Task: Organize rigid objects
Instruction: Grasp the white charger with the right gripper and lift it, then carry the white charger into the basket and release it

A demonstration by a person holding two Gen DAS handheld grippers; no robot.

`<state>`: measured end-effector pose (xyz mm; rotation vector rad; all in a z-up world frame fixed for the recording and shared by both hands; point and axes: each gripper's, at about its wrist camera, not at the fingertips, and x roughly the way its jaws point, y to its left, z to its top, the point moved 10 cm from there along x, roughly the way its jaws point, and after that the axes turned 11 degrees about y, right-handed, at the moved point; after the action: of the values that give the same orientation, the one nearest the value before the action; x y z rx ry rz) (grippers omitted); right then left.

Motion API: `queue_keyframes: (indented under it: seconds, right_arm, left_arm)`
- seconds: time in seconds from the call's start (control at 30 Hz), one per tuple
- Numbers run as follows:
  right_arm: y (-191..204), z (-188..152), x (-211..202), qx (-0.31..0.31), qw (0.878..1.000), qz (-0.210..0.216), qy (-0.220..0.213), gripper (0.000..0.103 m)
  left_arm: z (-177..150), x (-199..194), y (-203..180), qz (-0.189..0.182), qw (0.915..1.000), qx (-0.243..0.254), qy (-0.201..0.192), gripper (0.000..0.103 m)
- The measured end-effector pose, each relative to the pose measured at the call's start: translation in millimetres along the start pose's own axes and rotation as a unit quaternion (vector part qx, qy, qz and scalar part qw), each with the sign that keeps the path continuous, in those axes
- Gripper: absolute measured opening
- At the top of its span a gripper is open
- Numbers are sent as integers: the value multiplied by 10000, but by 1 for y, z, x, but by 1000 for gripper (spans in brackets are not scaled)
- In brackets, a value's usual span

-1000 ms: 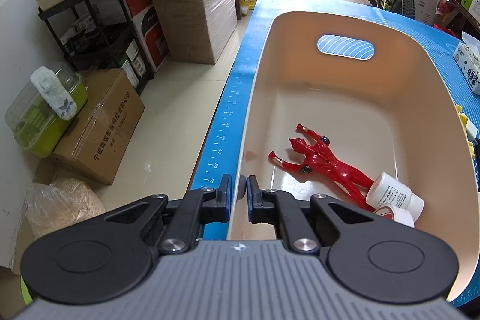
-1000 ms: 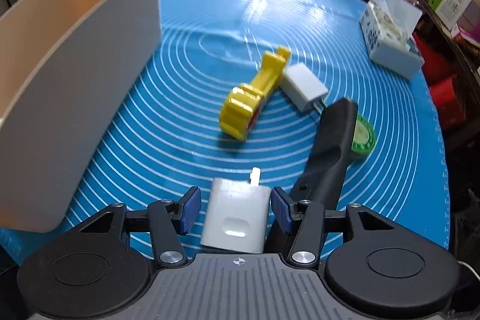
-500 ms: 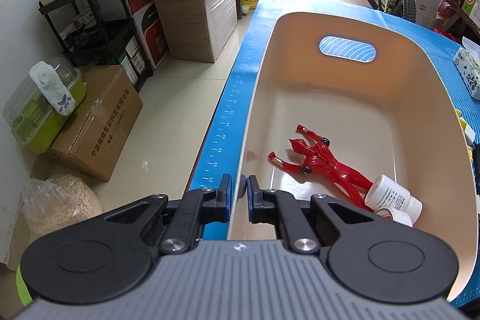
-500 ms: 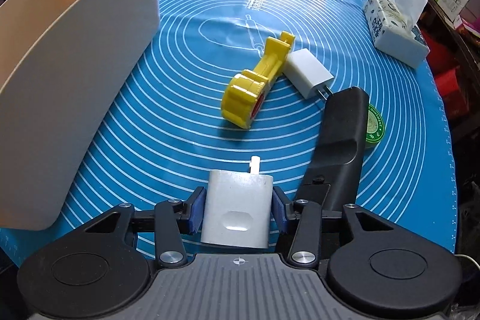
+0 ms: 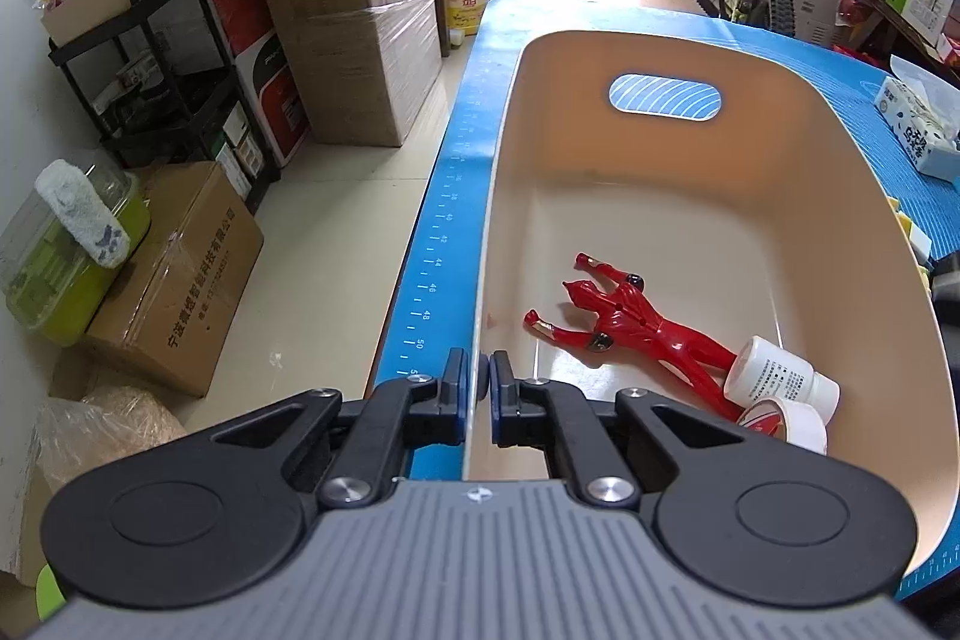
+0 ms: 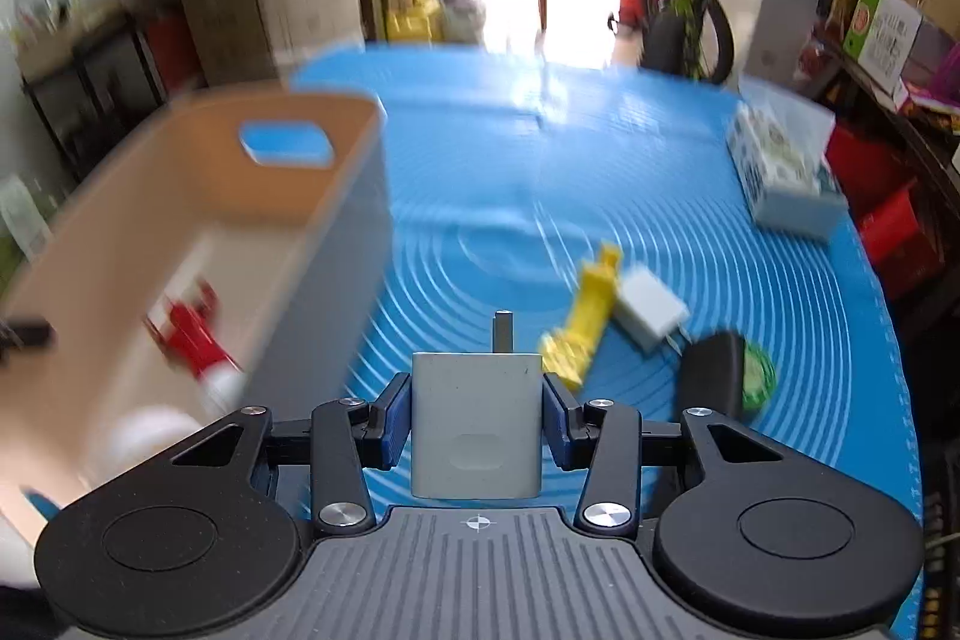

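The left gripper (image 5: pixel 478 379) still pinches the bin (image 5: pixel 852 196) wall, jaws closed on it. The right gripper (image 6: pixel 477 403) has lifted one charger (image 6: pixel 477 424) clear of the mat (image 6: pixel 600 172); jaws clamp it. One charger (image 6: pixel 651 307) remains, on the blue desk mat in a cluttered storeroom.

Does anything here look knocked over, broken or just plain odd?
Nothing looks broken or spilled. The red figure lies sprawled in the bin, its legs against a tipped white bottle and tape roll. The right tongs hold a white charger.
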<state>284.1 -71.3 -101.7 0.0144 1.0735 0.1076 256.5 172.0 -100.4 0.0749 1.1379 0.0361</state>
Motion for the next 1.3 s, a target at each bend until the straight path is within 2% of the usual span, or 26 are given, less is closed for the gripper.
queue_keyframes:
  seconds: [0.2,0.33,0.43,0.53,0.67,0.77,0.9,0.97,1.1,1.17,1.23,1.27,1.3]
  right_arm:
    - [26,33,-38,-38,9963,476,-708,51]
    - [52,50,-45,-293,9930,736,-879,51]
    - [76,56,-39,-653,9910,845,-811,51]
    - [99,60,-25,-1057,9892,747,-691,51]
    - [123,60,2,-1313,9881,749,-304,51]
    - [135,47,20,-1539,9860,644,-47,50]
    - [139,28,38,-1765,9831,437,228,50]
    - [142,25,42,-1980,9797,238,205,50]
    - [142,23,44,-2081,9778,123,228,50]
    - [143,22,44,-2121,9770,62,195,47]
    - [141,22,44,-2105,9774,68,178,50]
    - [137,24,44,-2067,9782,76,185,55]
    - [136,25,43,-2030,9789,131,185,55]
  left_arm:
    - [2,-1,-1,-37,9999,114,-67,7]
    - [2,0,0,-33,9999,128,-47,7]
    - [1,1,0,-37,9999,114,-16,7]
    - [2,1,0,-36,9999,113,-13,7]
    - [1,1,1,-30,9999,112,-8,7]
    - [1,1,1,-15,9999,124,-9,7]
    - [1,1,1,-6,9999,126,-10,7]
    - [1,0,0,4,9999,117,-7,7]
    - [2,-1,0,65,9999,128,-4,8]
    - [2,-1,0,74,9999,119,1,8]
    - [2,-1,-1,89,9999,125,0,8]
    - [2,-2,-1,91,9999,129,-3,8]
    - [2,-1,-2,88,9999,138,-2,8]
